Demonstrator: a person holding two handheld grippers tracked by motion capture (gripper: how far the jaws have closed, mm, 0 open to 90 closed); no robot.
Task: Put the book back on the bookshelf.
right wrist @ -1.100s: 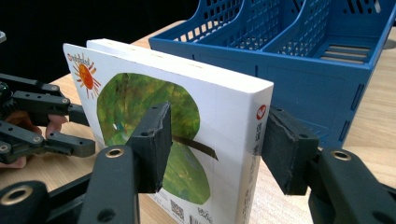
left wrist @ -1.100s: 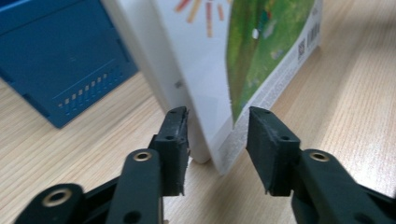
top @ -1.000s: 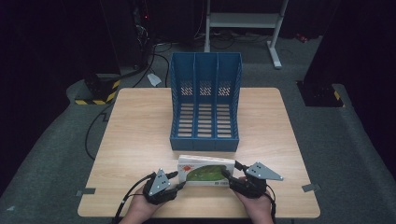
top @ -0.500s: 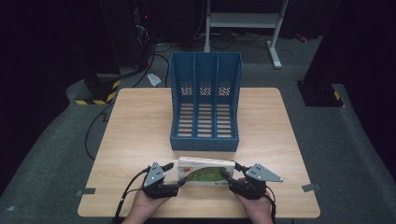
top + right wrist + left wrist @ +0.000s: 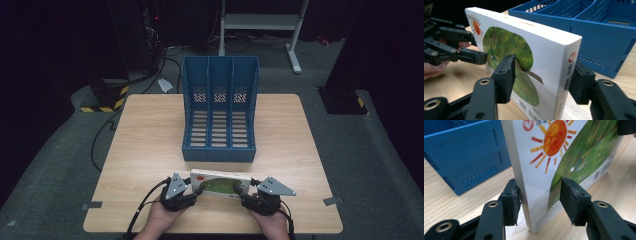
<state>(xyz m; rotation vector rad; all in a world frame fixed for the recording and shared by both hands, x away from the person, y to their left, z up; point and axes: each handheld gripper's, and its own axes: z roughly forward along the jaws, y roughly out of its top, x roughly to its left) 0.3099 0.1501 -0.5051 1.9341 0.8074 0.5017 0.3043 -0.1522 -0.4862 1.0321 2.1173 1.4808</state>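
A thick white book (image 5: 220, 182), its cover showing an orange sun and a green shape, stands on edge near the table's front edge. My left gripper (image 5: 196, 192) is at its left end. Its jaws have just been closing, and both pads now press on the book (image 5: 544, 170), one on each face. My right gripper (image 5: 242, 195) is shut on the right end by the spine, with the book (image 5: 524, 57) between its pads. The left gripper (image 5: 477, 47) shows at the far end. A blue three-slot file rack (image 5: 220, 150) lies just behind the book.
The wooden table (image 5: 150, 140) has bare surface left and right of the rack (image 5: 599, 32). Grey tape marks (image 5: 91, 205) sit at the front corners. Beyond the table are cables (image 5: 165, 60), a white stand (image 5: 260, 22) and a yellow-black striped block (image 5: 107, 100).
The left gripper's jaws spread wide off the book's left end half a second ago and have come back in on it. The book and the right gripper have stayed put.
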